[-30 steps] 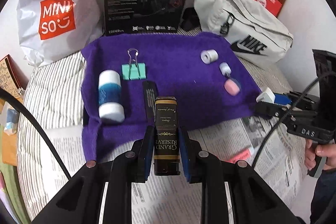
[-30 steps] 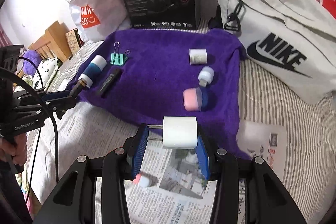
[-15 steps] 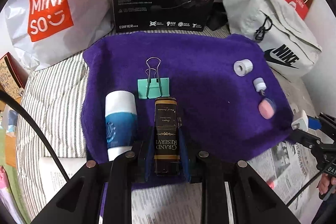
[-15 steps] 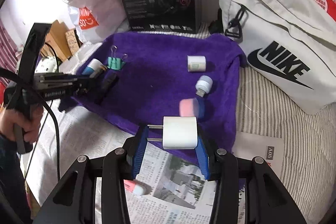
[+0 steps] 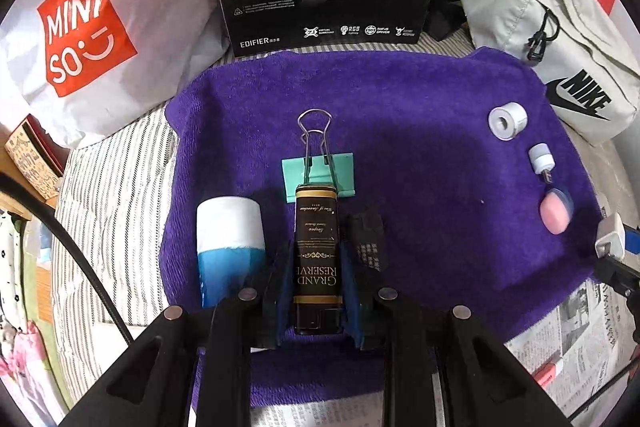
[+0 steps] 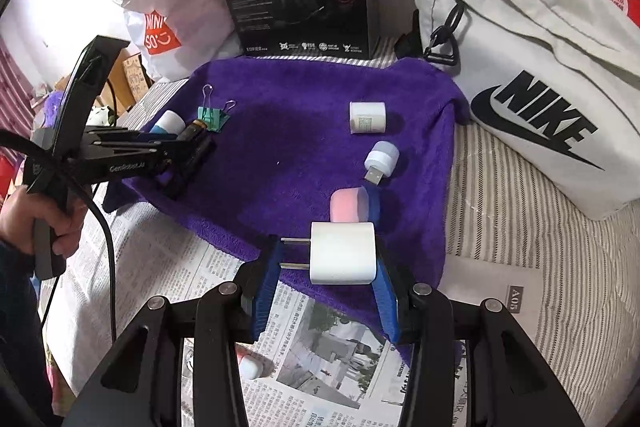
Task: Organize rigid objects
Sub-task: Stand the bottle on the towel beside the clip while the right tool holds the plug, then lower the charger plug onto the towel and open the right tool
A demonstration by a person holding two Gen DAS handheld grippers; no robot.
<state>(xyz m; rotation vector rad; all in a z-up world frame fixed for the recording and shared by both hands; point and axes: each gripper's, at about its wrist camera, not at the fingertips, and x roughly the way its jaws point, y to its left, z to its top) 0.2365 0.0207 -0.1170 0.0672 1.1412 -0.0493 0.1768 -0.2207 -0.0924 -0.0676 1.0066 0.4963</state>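
Left wrist view: left tool [image 5: 316, 271] is gripping a Grand Reserve lighter [image 5: 316, 247] over the purple towel [image 5: 400, 131]; right tool [image 6: 326, 291] is gripping a white charger plug [image 6: 343, 253].

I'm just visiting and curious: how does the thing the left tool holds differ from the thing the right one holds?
The left gripper holds a lighter: dark, slim and long, with gold lettering. The right gripper holds a charger plug: plain white, short and blocky, with two metal prongs pointing sideways. The lighter hangs above the purple towel, near a green clip; the plug is at the towel's near edge, by the newspaper. Both are clamped between blue-padded jaws.
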